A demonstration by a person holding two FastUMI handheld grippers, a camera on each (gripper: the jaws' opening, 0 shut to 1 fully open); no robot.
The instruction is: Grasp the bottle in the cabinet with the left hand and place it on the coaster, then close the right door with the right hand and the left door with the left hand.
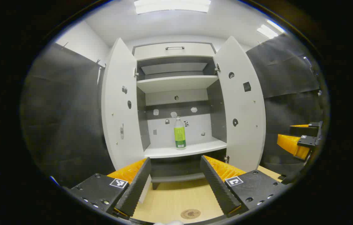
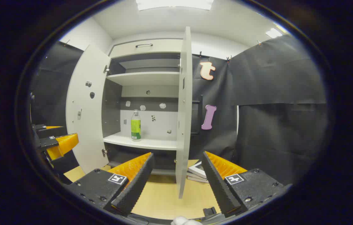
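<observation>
A clear bottle (image 1: 179, 133) with a green label stands upright on the lower shelf of the white cabinet (image 1: 176, 84), whose left door (image 1: 120, 106) and right door (image 1: 242, 103) both stand wide. My left gripper (image 1: 176, 187) is open, well short of the shelf, with the bottle far off between its fingers. A round brown coaster (image 1: 190, 213) lies on the wooden table just below it. My right gripper (image 2: 176, 187) is open too, facing the edge of the right door (image 2: 183, 118); the bottle (image 2: 135, 125) shows left of that door.
The wooden table (image 1: 176, 197) runs up to the cabinet's base. A small stack of books (image 2: 197, 172) lies on the table behind the right door. The other gripper shows at the right edge (image 1: 301, 142) of the left gripper view and at the left edge (image 2: 54, 142) of the right gripper view.
</observation>
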